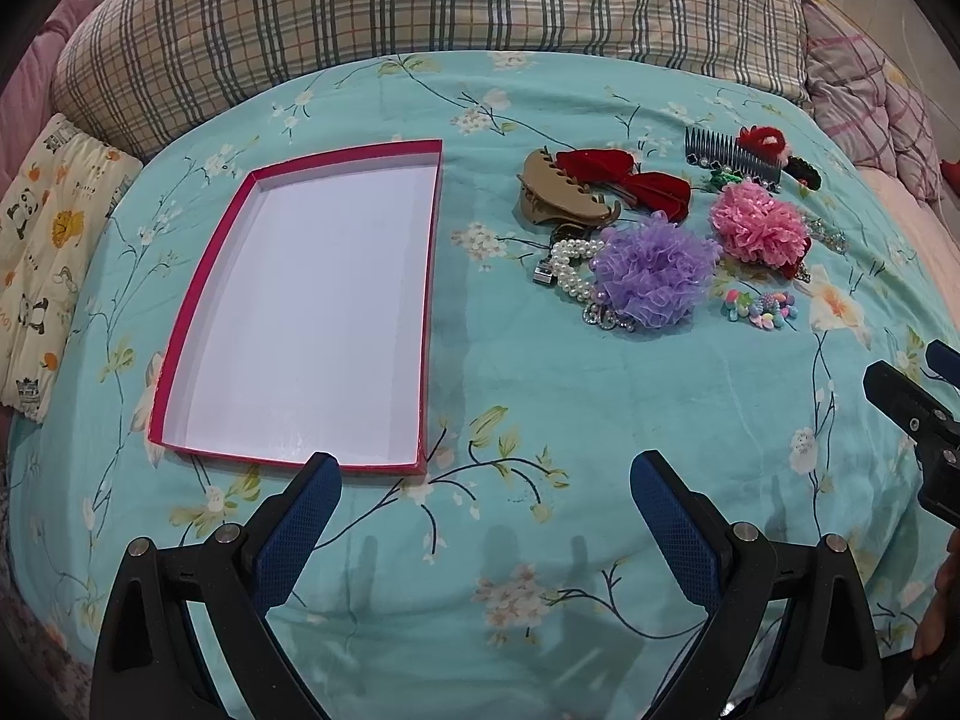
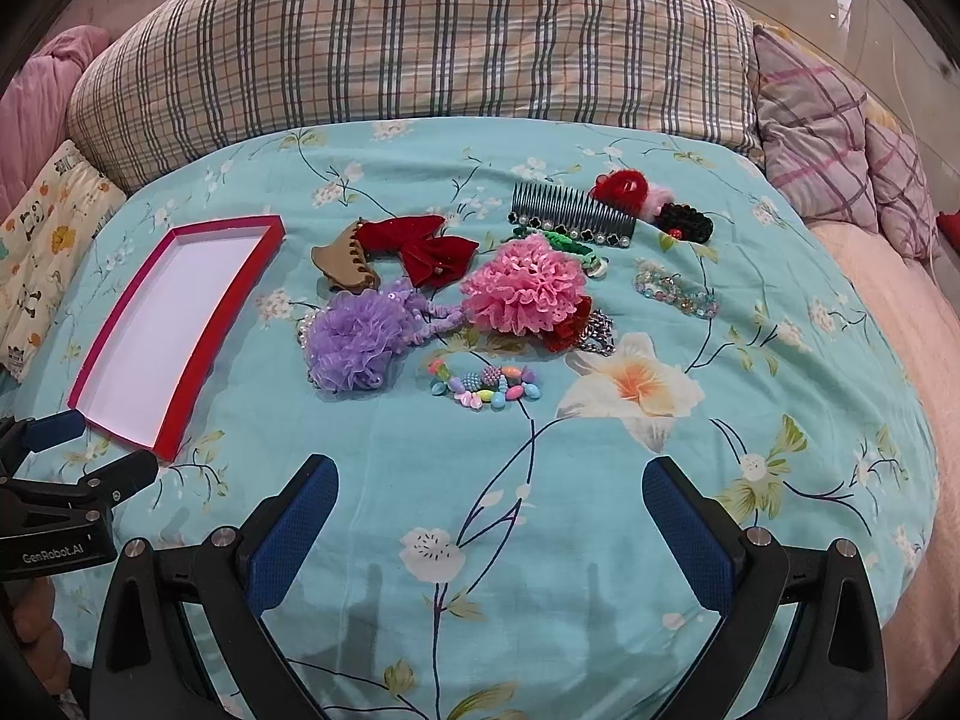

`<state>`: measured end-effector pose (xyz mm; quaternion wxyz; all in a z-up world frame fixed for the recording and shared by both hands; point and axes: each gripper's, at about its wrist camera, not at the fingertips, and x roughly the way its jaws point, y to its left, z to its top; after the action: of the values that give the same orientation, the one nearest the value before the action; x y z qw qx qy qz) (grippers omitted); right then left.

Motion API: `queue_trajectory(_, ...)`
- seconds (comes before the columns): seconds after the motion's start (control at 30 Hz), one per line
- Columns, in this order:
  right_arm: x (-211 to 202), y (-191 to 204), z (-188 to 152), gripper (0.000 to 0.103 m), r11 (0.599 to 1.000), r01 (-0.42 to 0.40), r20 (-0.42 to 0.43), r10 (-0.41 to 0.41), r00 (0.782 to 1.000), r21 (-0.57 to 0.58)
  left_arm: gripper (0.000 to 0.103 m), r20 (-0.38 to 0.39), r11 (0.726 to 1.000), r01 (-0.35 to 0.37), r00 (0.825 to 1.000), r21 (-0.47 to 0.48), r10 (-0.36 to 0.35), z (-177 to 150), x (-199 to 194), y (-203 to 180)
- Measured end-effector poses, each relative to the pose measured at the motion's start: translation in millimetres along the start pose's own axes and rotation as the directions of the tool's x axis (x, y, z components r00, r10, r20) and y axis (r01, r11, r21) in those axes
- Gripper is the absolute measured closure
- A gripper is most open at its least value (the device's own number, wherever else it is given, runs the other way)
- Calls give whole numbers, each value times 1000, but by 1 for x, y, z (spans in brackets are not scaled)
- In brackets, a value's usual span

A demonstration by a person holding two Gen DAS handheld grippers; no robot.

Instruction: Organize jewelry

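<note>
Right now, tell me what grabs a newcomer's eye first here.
The empty red-rimmed box lies on the left of the teal floral bedspread. To its right sits a heap of hair accessories, led by the purple ruffle scrunchie and the pink ruffle scrunchie.

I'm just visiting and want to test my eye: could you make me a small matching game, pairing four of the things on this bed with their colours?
Things:
1. ruffled scrunchie nearest the box
2. claw clip
3. velvet bow
4. box rim

Colours:
A. tan
B. pink-red
C. dark red
D. purple

Pairs: 1-D, 2-A, 3-C, 4-B
</note>
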<state>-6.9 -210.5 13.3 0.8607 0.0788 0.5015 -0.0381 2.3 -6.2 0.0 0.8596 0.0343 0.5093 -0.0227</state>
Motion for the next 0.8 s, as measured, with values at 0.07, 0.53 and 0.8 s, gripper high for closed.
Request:
queue_trajectory(0.07, 0, 0, 0, 1, 1000, -1, 1, 1, 1000, 0, 5, -1, 1000, 2, 1000, -1, -2, 0, 0, 0)
queue_trajectory(0.53, 1, -6, 2, 1, 999, -23, -4, 23, 1000, 29, 5, 6, 1000, -8, 1000, 7, 8, 3, 1, -1)
queue_trajectory(0.8, 3, -9, 3, 1, 999, -27, -4, 27, 1000, 40, 5, 1, 1000, -13, 1000, 18, 13, 8, 6, -3)
